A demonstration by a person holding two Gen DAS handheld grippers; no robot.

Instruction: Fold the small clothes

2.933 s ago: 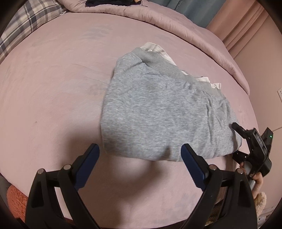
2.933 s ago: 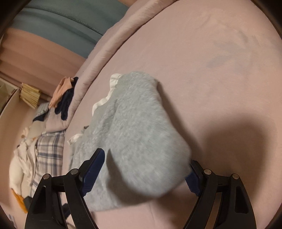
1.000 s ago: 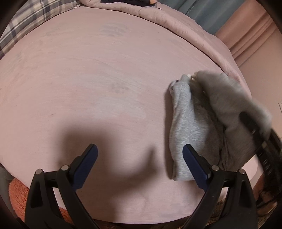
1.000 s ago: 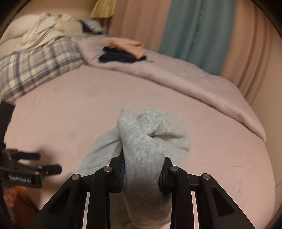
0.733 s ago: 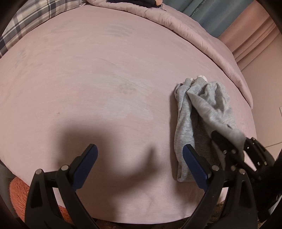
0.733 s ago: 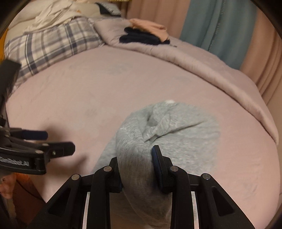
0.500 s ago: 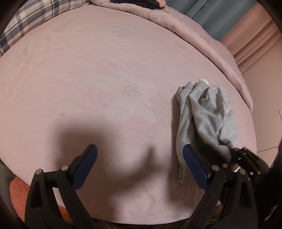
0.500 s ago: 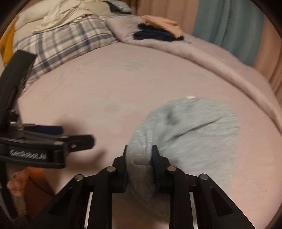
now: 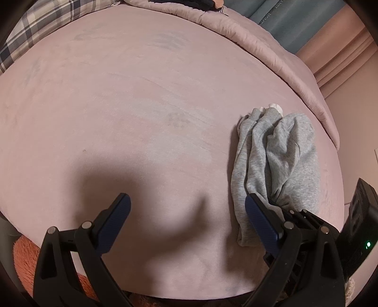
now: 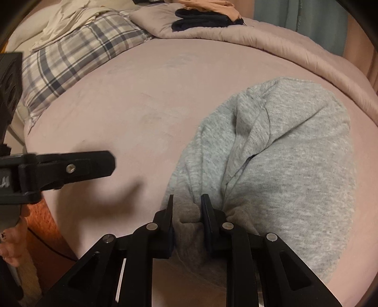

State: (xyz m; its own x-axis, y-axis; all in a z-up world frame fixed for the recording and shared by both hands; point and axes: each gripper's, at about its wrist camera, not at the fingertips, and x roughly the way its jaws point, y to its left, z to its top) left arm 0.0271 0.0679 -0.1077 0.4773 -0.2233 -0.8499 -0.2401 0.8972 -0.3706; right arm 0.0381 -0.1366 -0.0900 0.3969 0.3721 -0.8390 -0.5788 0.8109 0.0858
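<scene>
A grey sweatshirt-cloth garment (image 9: 290,163) lies bunched in long folds on the pink bed sheet (image 9: 141,118), near the bed's right front edge. My right gripper (image 10: 187,200) pinches the near end of the garment (image 10: 295,165); its jaws are closing, with a wad of grey cloth pressed between the pads. In the left wrist view the right gripper's fingers (image 9: 304,219) show at that same end. My left gripper (image 9: 186,199) hovers open over bare sheet to the left of the garment, holding nothing. One of its fingers (image 10: 94,163) shows in the right wrist view.
A plaid pillow (image 10: 70,59) lies at the far left. A rolled pink duvet (image 10: 283,47) runs along the far side, with folded dark and peach clothes (image 10: 203,19) on it. An orange fluffy thing (image 9: 21,259) sits below the bed's front edge.
The right gripper has come down and forward with the grey garment, which was lifted and now rests spread on the sheet. The left gripper has stayed open in place.
</scene>
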